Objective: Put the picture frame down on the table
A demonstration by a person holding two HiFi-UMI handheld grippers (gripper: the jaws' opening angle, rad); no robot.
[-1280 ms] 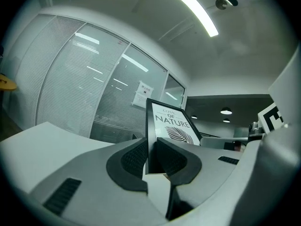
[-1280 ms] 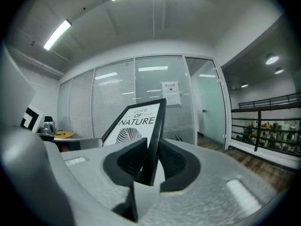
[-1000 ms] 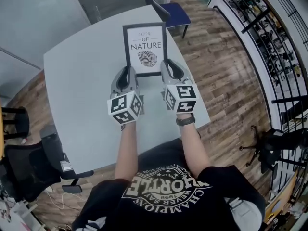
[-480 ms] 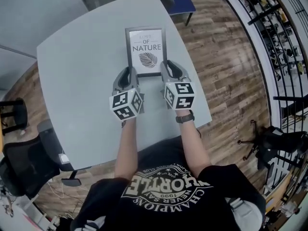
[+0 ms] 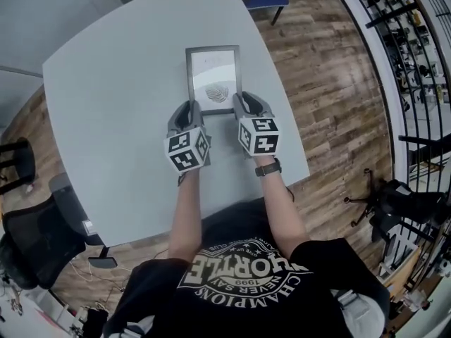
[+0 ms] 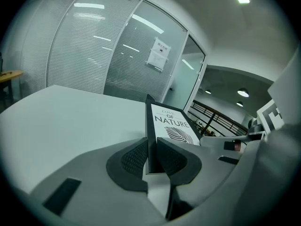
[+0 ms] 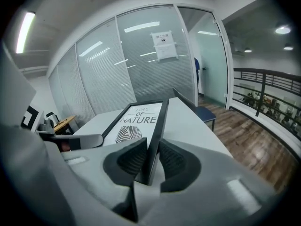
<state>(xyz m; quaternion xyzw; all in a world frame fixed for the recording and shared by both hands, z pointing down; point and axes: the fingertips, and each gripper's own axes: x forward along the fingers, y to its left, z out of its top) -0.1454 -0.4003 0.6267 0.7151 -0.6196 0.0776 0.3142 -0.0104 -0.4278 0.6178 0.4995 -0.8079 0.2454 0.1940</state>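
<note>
Left hand-held gripper point(image 6: 151, 154): gripping the picture frame's point(image 5: 213, 76) left edge near its lower corner
Right hand-held gripper point(image 7: 151, 161): gripping the right edge opposite
Frame: hanging face up over the tabletop point(image 5: 113, 118), contact unclear
Doing it well: lowering both sides evenly, opening only once it is lying flat

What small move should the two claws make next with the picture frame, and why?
Probably lower both together until the picture frame lies flat on the table. The left claw and right claw each clamp a side edge, and its far end looks tilted up.
</note>
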